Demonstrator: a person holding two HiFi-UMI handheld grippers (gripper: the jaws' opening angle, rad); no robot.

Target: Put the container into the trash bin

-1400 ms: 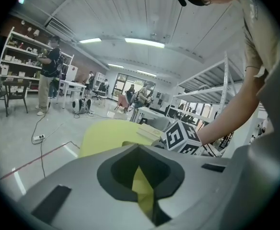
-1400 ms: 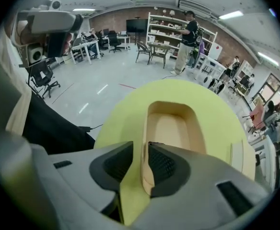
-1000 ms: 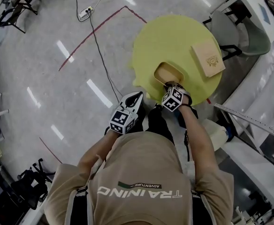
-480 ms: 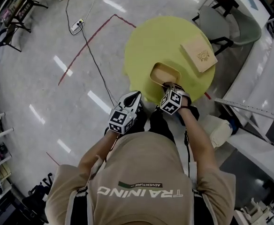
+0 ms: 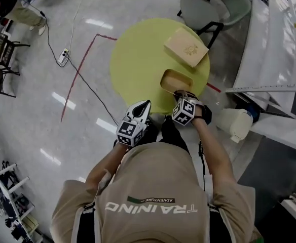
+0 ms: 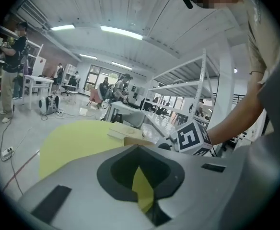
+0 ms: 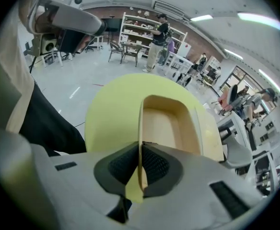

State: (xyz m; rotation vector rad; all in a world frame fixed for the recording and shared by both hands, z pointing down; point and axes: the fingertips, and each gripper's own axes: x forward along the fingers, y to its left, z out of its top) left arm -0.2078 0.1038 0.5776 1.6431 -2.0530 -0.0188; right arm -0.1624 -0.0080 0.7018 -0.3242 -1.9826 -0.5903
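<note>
Container [image 5: 176,80], a shallow tan tray with thin walls and rounded corners, is lying straight ahead of the right tongs [image 5: 181,93], over the near part of the round yellow table [image 5: 133,59]. It is looking empty, light and fairly stiff, like moulded pulp or thin plastic, so weight is probably posing no trouble. The thin rim is likely to be giving a little under a hard squeeze, and a hold on one edge is leaving the far end free to droop or swing. The near wall is offering the handiest place to take it. That is where the right tongs are pinching it, closed on the wall with one pad inside and one outside. The left tongs [image 5: 146,104] are hanging to the left of them, off the table's edge, drawn narrow with nothing between the pads.

The right gripper view is showing the grip itself, the wall of the container [image 7: 166,123] running edge-on into the right tongs [image 7: 140,169], a contact that the marker cube is covering in the head view. Only the head view is showing a pale tub [image 5: 236,124] on the floor to the right of the right tongs, probably the trash bin. It is also the view giving the whole of the flat cardboard box [image 5: 186,47] beyond the container. The left gripper view is showing the near-closed left tongs [image 6: 140,176] and the right tongs' marker cube [image 6: 192,138] from the side.
</note>
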